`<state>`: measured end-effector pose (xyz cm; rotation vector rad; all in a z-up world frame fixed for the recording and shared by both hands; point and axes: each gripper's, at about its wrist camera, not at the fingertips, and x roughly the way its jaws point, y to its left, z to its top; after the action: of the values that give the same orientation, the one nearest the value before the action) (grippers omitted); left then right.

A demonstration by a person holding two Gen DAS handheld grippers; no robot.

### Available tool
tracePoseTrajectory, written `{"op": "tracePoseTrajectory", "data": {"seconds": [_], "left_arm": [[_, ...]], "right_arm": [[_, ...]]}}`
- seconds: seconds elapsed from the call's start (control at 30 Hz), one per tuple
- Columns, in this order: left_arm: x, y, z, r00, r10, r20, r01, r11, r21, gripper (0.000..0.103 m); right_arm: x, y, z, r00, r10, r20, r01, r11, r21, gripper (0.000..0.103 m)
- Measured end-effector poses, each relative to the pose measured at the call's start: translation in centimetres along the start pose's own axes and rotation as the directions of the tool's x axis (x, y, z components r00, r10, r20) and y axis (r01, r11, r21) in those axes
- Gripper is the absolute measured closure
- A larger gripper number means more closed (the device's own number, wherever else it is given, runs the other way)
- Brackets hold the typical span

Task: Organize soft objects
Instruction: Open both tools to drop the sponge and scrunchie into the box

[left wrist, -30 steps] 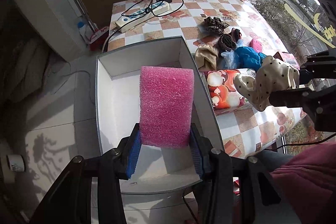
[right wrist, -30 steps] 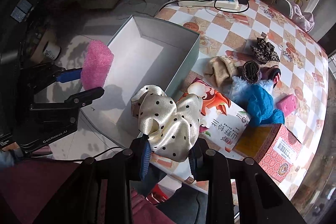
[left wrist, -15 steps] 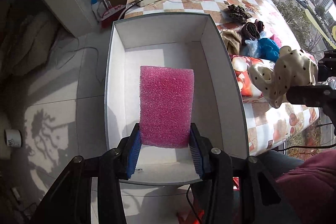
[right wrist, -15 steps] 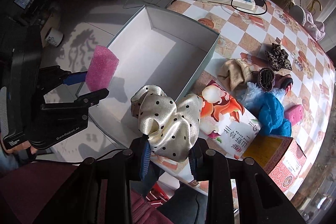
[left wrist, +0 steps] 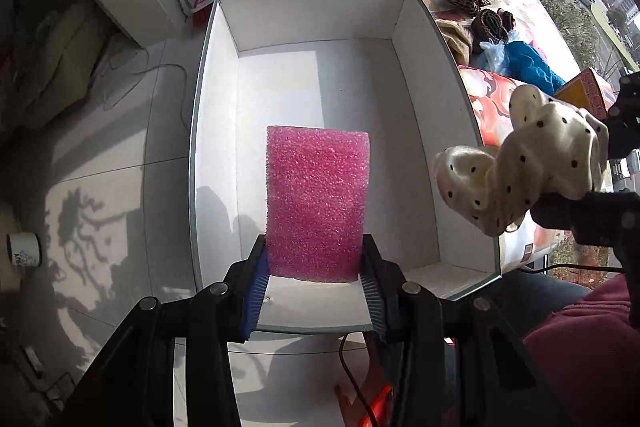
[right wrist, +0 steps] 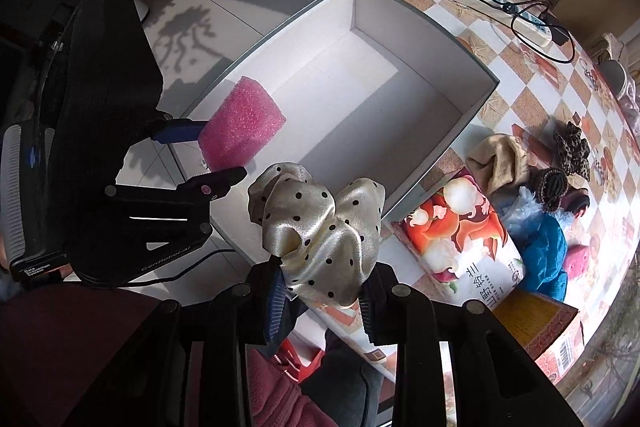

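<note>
My left gripper (left wrist: 316, 267) is shut on a pink foam sponge (left wrist: 317, 203) and holds it over the near part of an open white box (left wrist: 424, 39). The sponge also shows in the right wrist view (right wrist: 240, 127), above the box (right wrist: 476, 99). My right gripper (right wrist: 320, 287) is shut on a cream polka-dot scrunchie (right wrist: 320, 227), held just off the box's near right corner. The scrunchie also shows in the left wrist view (left wrist: 520, 171).
On the checkered table (right wrist: 532, 83) lie a beige cloth (right wrist: 500, 159), dark scrunchies (right wrist: 560, 171), a blue fluffy item (right wrist: 548, 255), a printed flat pack (right wrist: 460, 231), a carton (right wrist: 540, 327) and a power strip (right wrist: 500, 3) with cables. A tiled floor lies left of the box.
My left gripper has moved forward and over the box with the sponge. My right gripper has come closer to the box's near corner with the scrunchie.
</note>
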<state>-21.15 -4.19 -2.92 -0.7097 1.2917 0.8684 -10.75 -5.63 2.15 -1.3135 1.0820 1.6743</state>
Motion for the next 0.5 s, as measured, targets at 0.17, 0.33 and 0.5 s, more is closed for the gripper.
{"op": "tracePoseTrajectory", "data": {"seconds": [0.17, 0.33, 0.5], "left_arm": [[0.33, 0.05, -0.22, 1.0, -0.002, -0.012, 0.002, 1.0, 0.001, 0.056], [0.39, 0.05, -0.3, 1.0, -0.004, -0.014, 0.004, 1.0, 0.003, 0.056], [0.4, 0.21, -0.28, 1.0, -0.005, -0.016, 0.005, 1.0, 0.0, 0.056]], "right_arm": [[0.19, 0.41, -0.02, 1.0, 0.007, -0.003, -0.007, 1.0, -0.011, 0.071], [0.3, 0.57, -0.1, 1.0, 0.006, -0.006, -0.006, 1.0, -0.014, 0.071], [0.28, 0.99, -0.06, 1.0, 0.009, -0.003, -0.009, 0.999, -0.032, 0.071]]}}
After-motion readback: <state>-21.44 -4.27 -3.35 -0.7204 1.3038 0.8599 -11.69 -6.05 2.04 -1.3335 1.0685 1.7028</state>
